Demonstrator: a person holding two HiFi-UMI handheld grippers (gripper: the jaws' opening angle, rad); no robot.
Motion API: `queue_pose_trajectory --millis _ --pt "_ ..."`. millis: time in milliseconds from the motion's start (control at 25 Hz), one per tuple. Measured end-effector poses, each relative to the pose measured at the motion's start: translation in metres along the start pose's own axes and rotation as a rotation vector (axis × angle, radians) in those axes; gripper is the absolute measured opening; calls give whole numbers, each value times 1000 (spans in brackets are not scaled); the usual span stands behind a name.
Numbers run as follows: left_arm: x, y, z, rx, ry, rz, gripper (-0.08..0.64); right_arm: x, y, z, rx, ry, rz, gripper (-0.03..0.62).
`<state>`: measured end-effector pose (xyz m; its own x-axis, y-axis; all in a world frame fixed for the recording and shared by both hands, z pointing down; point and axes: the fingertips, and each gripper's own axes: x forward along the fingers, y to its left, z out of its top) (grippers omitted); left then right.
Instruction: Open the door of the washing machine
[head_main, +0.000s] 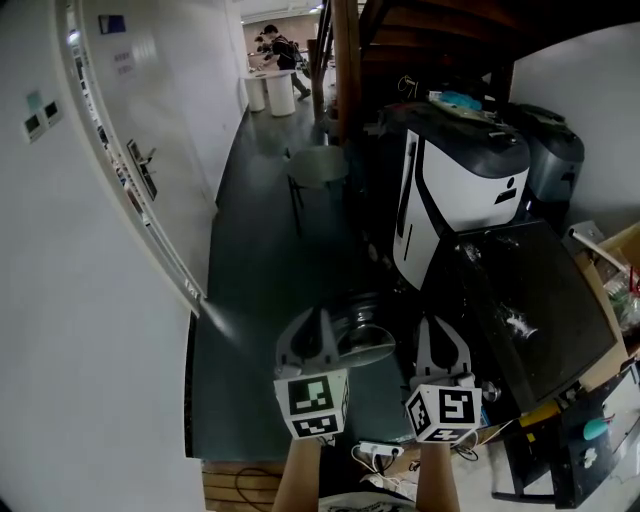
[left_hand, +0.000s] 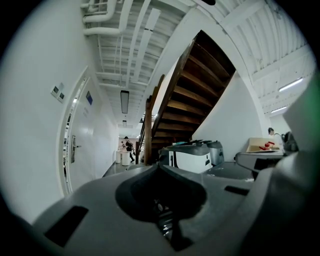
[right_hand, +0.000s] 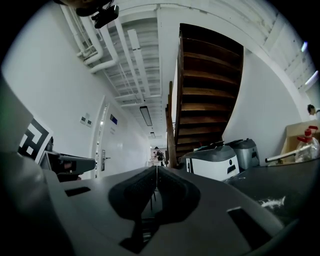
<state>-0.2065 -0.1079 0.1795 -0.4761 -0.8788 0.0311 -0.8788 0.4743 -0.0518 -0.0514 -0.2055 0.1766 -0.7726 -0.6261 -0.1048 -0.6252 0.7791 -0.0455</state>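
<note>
The washing machine (head_main: 525, 300) is the black box at the lower right of the head view, seen from above. At its left side is a round glassy part with a grey rim (head_main: 360, 335), likely its door; I cannot tell how far it stands open. My left gripper (head_main: 318, 318) hangs just in front of that round part, jaws shut with nothing between them; they also meet at the left gripper (left_hand: 159, 167). My right gripper (head_main: 440, 325) is beside it, over the machine's near corner, also shut and empty, with only a thin slit showing at the right gripper (right_hand: 156, 169). Both point level down the hallway.
A white and black appliance (head_main: 455, 185) and a grey one (head_main: 555, 150) stand beyond the washer under a wooden staircase (head_main: 400, 50). A stool (head_main: 318, 165) stands in the dark hallway. A white door (head_main: 140, 165) is at left. A cardboard box (head_main: 610, 260) and a power strip (head_main: 380, 452) lie nearby. A person (head_main: 275, 45) stands far off.
</note>
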Motion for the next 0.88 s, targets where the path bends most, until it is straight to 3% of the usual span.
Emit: queue_pose_trajectory --millis 880 --pt "-7 -13 23 52 -32 -21 2 6 -11 27 -16 -43 -3 18"
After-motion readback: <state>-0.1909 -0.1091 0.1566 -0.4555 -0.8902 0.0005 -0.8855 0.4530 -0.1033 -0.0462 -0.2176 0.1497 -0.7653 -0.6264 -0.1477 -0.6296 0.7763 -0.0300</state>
